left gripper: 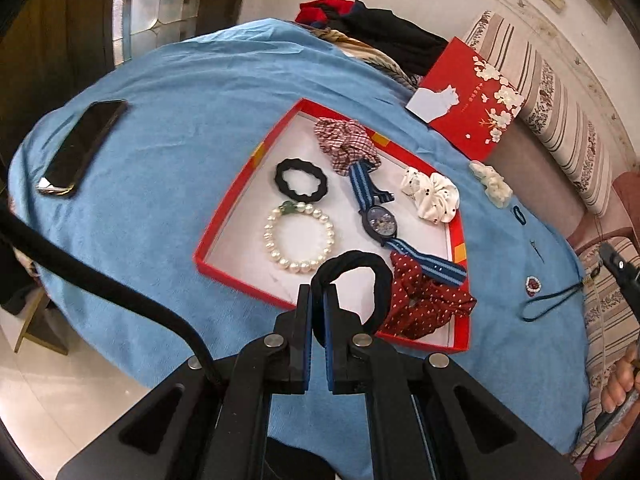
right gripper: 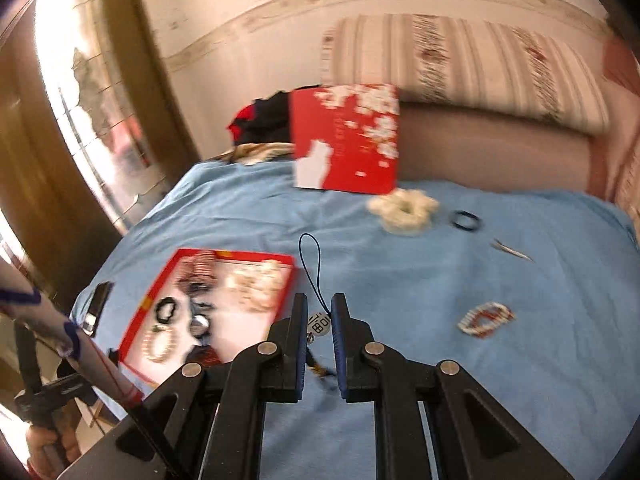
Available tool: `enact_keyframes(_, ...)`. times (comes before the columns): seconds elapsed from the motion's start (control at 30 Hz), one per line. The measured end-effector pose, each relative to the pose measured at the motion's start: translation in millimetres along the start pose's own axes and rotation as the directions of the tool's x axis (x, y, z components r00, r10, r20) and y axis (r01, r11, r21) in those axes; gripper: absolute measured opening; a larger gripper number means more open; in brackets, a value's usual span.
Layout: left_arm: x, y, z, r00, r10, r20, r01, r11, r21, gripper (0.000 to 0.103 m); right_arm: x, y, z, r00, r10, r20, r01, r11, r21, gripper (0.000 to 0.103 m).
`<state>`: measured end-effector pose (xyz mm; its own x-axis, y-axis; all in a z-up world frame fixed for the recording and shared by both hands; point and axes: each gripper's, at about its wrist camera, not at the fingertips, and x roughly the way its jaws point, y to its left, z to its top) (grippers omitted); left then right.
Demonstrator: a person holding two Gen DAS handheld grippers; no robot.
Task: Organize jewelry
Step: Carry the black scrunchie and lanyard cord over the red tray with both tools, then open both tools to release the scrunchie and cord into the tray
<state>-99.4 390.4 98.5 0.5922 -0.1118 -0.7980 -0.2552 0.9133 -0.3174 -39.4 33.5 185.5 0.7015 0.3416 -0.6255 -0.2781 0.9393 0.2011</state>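
Note:
A red tray (left gripper: 224, 216) on the blue cloth holds a pearl bracelet (left gripper: 298, 236), a black scrunchie (left gripper: 301, 180), a plaid scrunchie (left gripper: 346, 146), a striped watch (left gripper: 382, 220), a white dotted scrunchie (left gripper: 432, 196) and a red dotted scrunchie (left gripper: 424, 300). My left gripper (left gripper: 318, 292) is shut on a black hair band (left gripper: 356, 276) above the tray's near edge. My right gripper (right gripper: 319, 308) is shut on a round charm (right gripper: 319, 325) with a blue cord loop (right gripper: 312, 256), right of the tray (right gripper: 140, 308). The right wrist view is blurred.
A black phone (left gripper: 82, 146) lies at the cloth's left. The red lid (left gripper: 466, 98) leans at the back. Loose on the cloth: a cream scrunchie (right gripper: 402, 208), a dark hair tie (right gripper: 466, 220), a small clip (right gripper: 514, 250), a red-and-white bead bracelet (right gripper: 486, 318).

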Motion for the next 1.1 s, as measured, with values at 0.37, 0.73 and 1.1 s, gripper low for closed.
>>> enact_keyframes(0.37, 69, -23, 12, 0.993, -0.014, -0.117, 0.02, 0.999, 0.05, 0.005, 69, 91, 2, 0.995, 0.04, -0.095, -0.055, 0.986, -0.158, 0.013)
enact_keyframes(0.73, 85, -20, 11, 0.993, 0.016, -0.116, -0.012, 0.999, 0.029, 0.005, 170, 112, 2, 0.965, 0.013, -0.261, -0.06, 0.983, -0.172, 0.013)
enact_keyframes(1.1, 29, -14, -15, 0.999, -0.035, 0.001, 0.035, 0.999, -0.039, 0.045, 242, 124, 8, 0.928, 0.087, -0.362, -0.118, 0.991, -0.066, 0.013)
